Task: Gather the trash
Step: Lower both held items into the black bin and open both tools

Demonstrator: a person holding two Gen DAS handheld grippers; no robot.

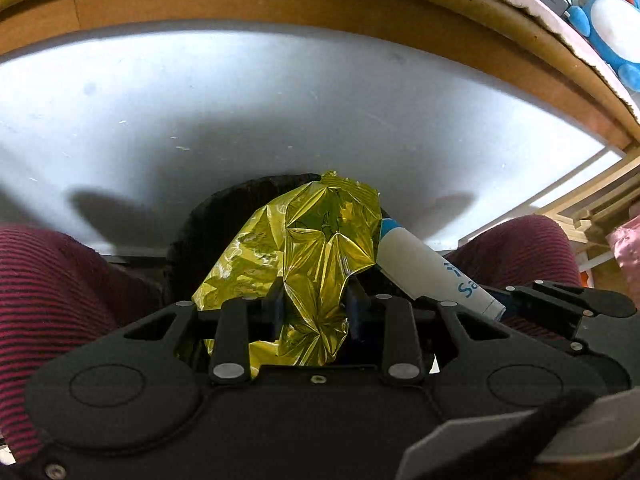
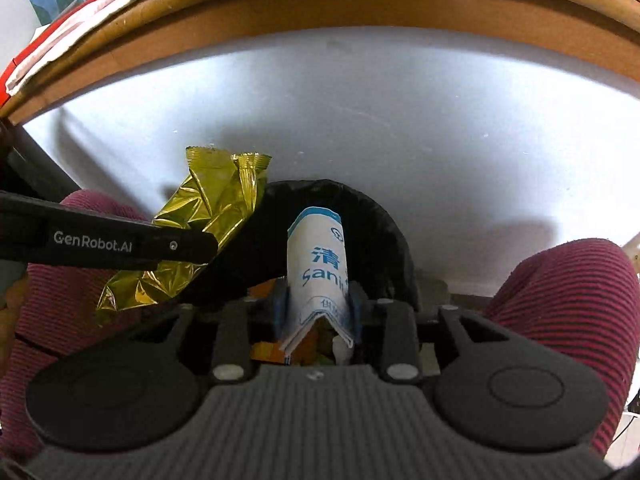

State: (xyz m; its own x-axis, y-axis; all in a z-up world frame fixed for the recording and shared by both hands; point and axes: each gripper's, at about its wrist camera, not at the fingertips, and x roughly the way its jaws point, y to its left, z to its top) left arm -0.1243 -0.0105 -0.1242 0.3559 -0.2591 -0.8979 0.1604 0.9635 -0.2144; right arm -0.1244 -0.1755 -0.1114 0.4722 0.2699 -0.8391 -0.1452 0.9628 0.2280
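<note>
White tabletop (image 1: 240, 100) fills background, wooden edge beyond.

Gold wrapper (image 1: 316, 264) pinched in left gripper (image 1: 314, 304), over black bin bag (image 2: 360, 216).

White wipes packet (image 2: 320, 268) between pads of right gripper (image 2: 318, 312); pads touching its sides, hold looks loose.

Step judged: drop-off over bag. Next move: spread jaws, let both pieces fall inside.

Room tight: person's knees (image 2: 568, 304) either side, table edge just beyond bag, grippers nearly touching.

The wrapper (image 1: 312, 264) is crinkled gold foil, mirror-glossy. The packet (image 2: 320, 268) looks like smooth, matt white paper or plastic film. The bin bag (image 2: 368, 232) is thin black plastic. The trousers (image 2: 568, 292) are ribbed knit cloth. The tabletop (image 1: 240, 112) is smooth and matt.
</note>
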